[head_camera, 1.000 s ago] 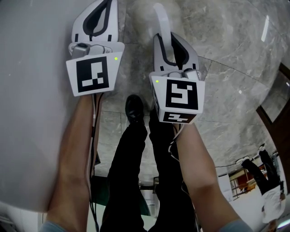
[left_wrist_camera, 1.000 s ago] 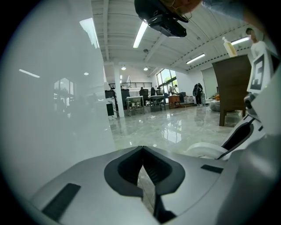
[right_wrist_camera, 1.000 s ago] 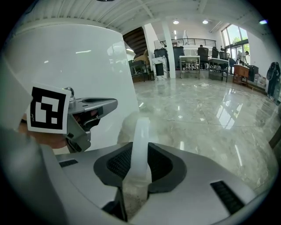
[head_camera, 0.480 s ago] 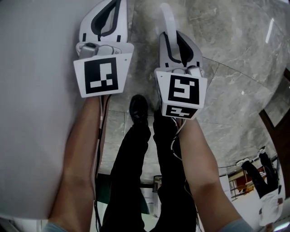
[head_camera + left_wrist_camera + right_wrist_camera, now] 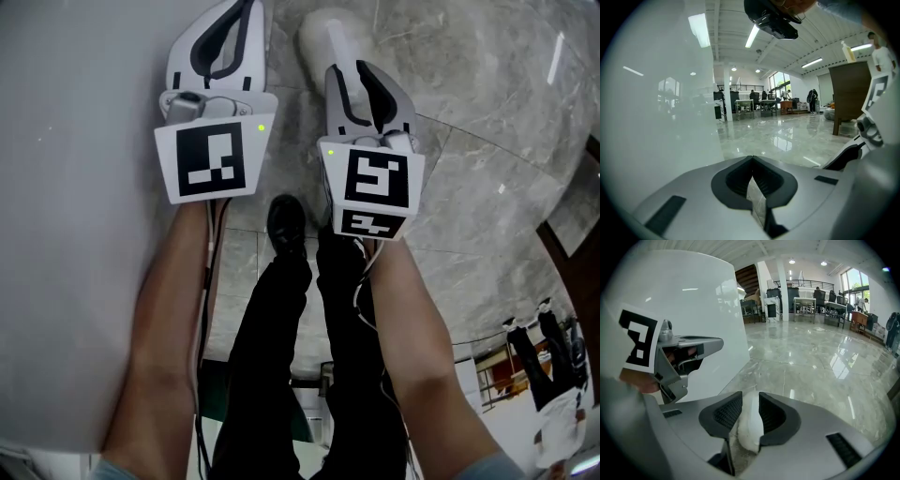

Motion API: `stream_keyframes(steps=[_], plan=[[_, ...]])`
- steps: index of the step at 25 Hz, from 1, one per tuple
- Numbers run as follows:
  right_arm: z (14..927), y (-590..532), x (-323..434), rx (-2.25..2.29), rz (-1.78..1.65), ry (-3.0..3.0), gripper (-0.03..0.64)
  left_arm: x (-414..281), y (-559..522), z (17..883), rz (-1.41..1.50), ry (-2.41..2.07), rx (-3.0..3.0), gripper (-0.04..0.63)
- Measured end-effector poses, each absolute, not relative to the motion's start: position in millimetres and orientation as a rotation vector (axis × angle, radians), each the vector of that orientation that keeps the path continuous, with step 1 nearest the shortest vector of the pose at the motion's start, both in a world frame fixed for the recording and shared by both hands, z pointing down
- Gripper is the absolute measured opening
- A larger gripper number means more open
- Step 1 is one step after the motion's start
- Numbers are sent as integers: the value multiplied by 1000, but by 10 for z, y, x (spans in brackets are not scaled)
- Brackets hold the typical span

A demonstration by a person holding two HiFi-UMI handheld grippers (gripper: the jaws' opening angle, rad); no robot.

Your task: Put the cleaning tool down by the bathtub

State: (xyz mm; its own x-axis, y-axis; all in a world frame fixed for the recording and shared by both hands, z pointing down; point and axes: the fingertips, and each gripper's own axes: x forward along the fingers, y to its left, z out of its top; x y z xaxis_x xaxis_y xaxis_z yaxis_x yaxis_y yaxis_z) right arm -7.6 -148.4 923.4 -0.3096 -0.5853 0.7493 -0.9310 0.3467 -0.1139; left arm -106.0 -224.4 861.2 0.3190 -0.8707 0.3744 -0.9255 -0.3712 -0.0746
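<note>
The white cleaning tool lies on the grey marble floor, just beside the foot of the bathtub. Its rounded head points away from the person, and its handle runs back between the jaws of the right claw. In the right gripper view the tool sits in the gap between the two ribbed pads. The jaws have just been opening and now stand wide, so the right claw no longer clamps the tool.

The left claw hangs just to the left, over the edge of the tub's white wall. Its jaws are closed tip to tip on nothing.

The tub wall rises smooth and close on the tool's left and blocks that side. Directly behind the claws are the person's black trouser legs and a dark shoe planted on the floor. Ahead and to the right, the polished floor runs open. A brown cabinet stands well apart on the right, and desks stand far off at the back of the hall.
</note>
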Motion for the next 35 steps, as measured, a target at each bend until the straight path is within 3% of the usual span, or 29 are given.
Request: stream_keyframes(steps=[7, 16, 26, 35], plan=[[8891, -1564, -64, 1354, 700, -2033, 115, -963, -2280, 8306, 497, -1678, 2442, 15], [7832, -1934, 50, 1462, 603, -2103, 106, -886, -2455, 7305, 369, -1729, 2445, 15], [6227, -2272, 168, 1570, 420, -2243, 69, -766, -2576, 5802, 208, -1802, 2503, 15], [4297, -2402, 224, 1639, 247, -2362, 14, -652, -2536, 3940, 82, -1851, 2590, 15]])
